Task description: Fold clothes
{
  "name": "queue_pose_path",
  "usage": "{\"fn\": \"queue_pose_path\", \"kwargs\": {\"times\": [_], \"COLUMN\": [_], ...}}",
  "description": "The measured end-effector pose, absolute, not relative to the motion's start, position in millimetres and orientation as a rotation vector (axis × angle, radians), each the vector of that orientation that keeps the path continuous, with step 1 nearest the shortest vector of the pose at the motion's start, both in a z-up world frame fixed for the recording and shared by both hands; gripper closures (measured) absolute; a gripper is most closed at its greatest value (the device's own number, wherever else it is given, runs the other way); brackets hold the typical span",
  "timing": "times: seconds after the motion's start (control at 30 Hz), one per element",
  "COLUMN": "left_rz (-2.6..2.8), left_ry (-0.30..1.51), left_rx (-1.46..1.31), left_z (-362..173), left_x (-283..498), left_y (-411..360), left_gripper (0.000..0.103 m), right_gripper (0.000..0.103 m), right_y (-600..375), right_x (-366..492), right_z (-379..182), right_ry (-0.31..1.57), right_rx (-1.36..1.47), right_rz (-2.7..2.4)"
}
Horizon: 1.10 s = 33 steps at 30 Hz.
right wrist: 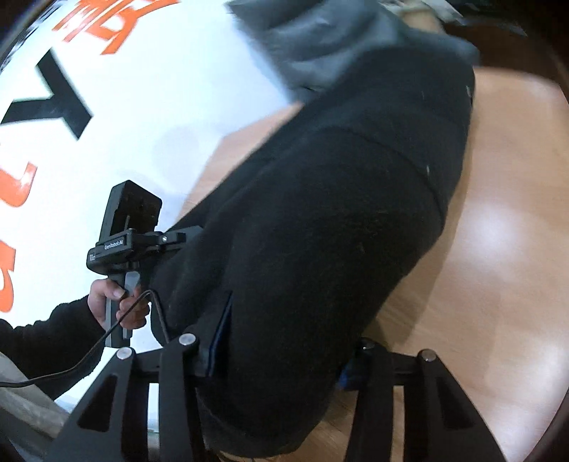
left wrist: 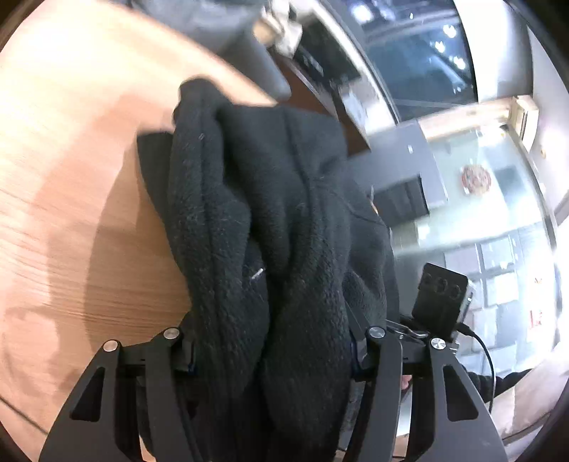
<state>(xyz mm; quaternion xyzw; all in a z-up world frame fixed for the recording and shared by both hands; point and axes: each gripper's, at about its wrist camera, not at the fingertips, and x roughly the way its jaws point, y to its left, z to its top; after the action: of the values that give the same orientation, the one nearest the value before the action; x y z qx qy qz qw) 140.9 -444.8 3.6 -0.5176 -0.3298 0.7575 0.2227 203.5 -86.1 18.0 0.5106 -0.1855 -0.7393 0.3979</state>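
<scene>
Left gripper clamped on a thick bunch of black fleece garment, cloth filling the whole gap between its fingers; right gripper likewise closed on the same garment, a blue pad edge showing at each finger. Garment is gathered and lifted at the gripped ends, stretched between the two grippers, its far part draping down toward the wooden table; whether it touches the tabletop cannot be told from the blur. Right wrist view: table lies below and right of the cloth. Left of the garment in that view, a hand in a dark sleeve grips the other gripper's handle, cable trailing from it. Beyond: white surface with orange and black lettering, grey cloth at far top. Left wrist view far side: dark window, glass partition
</scene>
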Motion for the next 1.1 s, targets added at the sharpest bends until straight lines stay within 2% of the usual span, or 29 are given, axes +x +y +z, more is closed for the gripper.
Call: {"fn": "queue_pose_path", "kwargs": {"times": [0.17,0.27,0.33,0.43,0.5,0.53,0.77,0.93,1.1], "left_rz": [2.317,2.437,2.458,2.441,2.424,2.432,2.489,2.525,2.555], "left_ry": [-0.844,-0.804,-0.807,-0.829,-0.832,-0.84,-0.799,-0.79,-0.792], "left_rx": [-1.335,-1.284,-1.312,-1.44,-1.528,-1.506,-1.424,-1.415,-1.404], "left_z": [52,74,55,5,-29,-35,-32,-19,-19], "left_x": [137,132,121,100,90,91,93,95,106], "left_y": [-549,-612,-655,-699,-700,-704,-715,-740,-729], "left_gripper": [0.046,0.045,0.044,0.043,0.042,0.039,0.034,0.03,0.026], "right_gripper": [0.056,0.056,0.055,0.054,0.053,0.05,0.038,0.038,0.038], "right_y": [-198,-257,-282,-336,-368,-381,-391,-402,-399], "right_x": [167,144,130,108,97,96,108,122,129], "right_z": [57,61,59,22,-9,-25,-30,-32,-38], "right_ry": [-0.405,-0.397,-0.389,-0.367,-0.332,-0.296,-0.257,-0.294,-0.313], "right_rx": [1.13,1.073,1.064,1.141,1.234,1.291,1.337,1.378,1.386], "right_rz": [-1.845,-1.816,-1.809,-1.829,-1.84,-1.843,-1.936,-1.947,-1.932]}}
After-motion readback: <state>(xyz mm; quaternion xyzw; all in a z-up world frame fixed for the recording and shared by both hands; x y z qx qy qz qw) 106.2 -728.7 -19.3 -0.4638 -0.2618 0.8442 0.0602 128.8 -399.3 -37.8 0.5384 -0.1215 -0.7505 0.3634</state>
